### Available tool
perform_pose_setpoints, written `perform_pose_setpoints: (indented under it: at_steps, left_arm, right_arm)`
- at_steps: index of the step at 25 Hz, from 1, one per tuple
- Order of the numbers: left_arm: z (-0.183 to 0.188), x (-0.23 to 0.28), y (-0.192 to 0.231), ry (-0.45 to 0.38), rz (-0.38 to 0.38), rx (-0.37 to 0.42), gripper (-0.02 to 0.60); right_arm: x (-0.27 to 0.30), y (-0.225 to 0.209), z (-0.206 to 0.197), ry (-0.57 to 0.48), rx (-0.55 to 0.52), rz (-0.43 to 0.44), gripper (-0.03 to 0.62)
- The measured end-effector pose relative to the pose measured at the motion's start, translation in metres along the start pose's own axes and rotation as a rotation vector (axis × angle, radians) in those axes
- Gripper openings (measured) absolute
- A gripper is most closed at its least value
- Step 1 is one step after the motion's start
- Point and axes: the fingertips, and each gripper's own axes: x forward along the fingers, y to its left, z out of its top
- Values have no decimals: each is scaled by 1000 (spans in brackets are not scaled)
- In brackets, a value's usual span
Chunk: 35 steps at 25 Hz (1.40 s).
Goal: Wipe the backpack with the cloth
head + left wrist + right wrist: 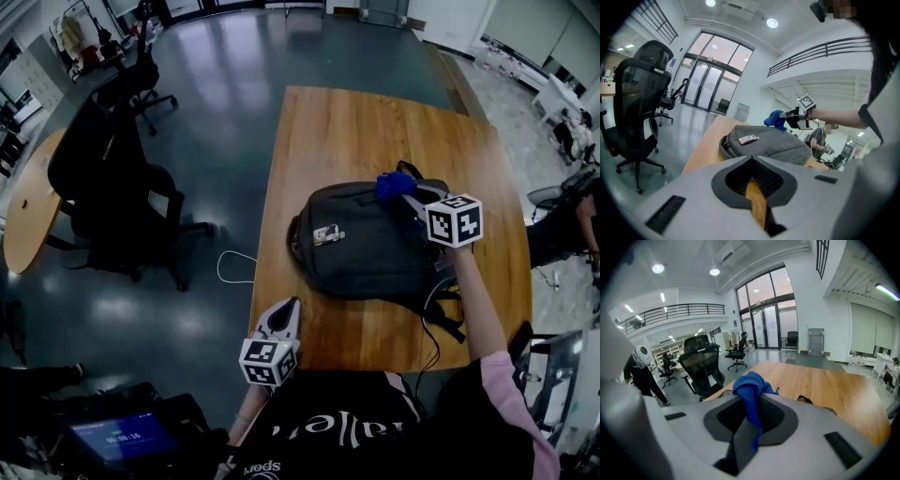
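Head view: a dark grey backpack (366, 246) lies flat on the near half of a long wooden surface (356, 122), its black straps trailing toward the person's edge. A blue cloth (391, 185) is bunched at the backpack's far right corner, pinched between the jaws of the right gripper (405, 197). The right gripper view shows the fabric spilling out over the clenched jaws. Whether the cloth presses on the backpack cannot be told. The left gripper (292, 304) hangs over the surface's near left corner, apart from the backpack, its jaws drawn together on nothing. A black office chair (108, 183) stands on the glossy floor to the left, and a white cable (234, 267) loops just beside the surface's edge.
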Motion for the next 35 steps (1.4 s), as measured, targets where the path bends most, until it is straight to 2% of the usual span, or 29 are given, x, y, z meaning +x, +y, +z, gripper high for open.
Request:
perform_pose_setpoints:
  at_steps: [4,9,16,20,22,24,27,30,33,35]
  left_arm:
    - [1,0,0,-1,2,-2,-2]
    - [3,4,-8,3,-22,10,-2]
    - [-1,5,-15,19,-46,25,-2]
    - [-3,6,-20,28,-55,30,-2]
    - [-3,6,-23,30,-64,35,-2]
    - [-2,8,-27,30,-75,41,-2]
    - [-2,8,-28,29,-81,43,-2]
    - [-2,6,-26,25,-80,42,-2]
    - [-2,6,-20,18,-74,40,-2]
    - [-2,5,-16,11,-66,38,-2]
  right_arm:
    - [-38,36,-13,-51,-75,17,55]
    - [-78,79,-47,-120,2,43,55]
    - [-119,133,-121,-61,118,55,55]
    - [-132,143,-155,-9,193,37,55]
    - [-137,143,-159,5,199,27,55]
    - [-143,135,-147,-19,185,12,54]
    - [-151,111,-105,-109,145,-10,55]
    - [-150,73,-56,-180,40,-64,54]
    - [-133,28,-12,-198,-66,-124,54]
    - [-114,0,11,-205,-68,-134,55]
